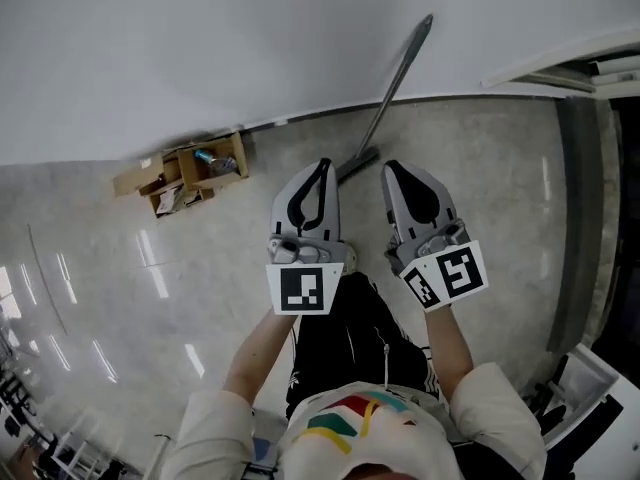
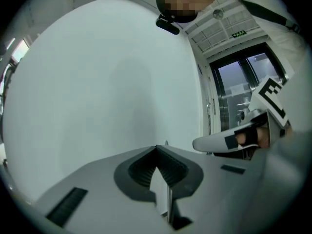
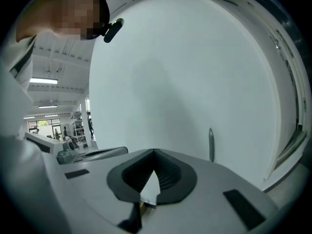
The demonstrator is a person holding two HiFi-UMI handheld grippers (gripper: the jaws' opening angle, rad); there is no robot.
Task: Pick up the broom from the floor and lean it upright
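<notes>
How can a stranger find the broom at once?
Look along the white wall to where it meets the floor. The broom leans there, to the right of the cardboard boxes. It is the only long, thin grey pole.

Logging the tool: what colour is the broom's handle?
Grey; the handle shows best in the head view.

Left tongs (image 1: 323, 165) and right tongs (image 1: 391, 167) side by side, jaws together, nothing between.
</notes>
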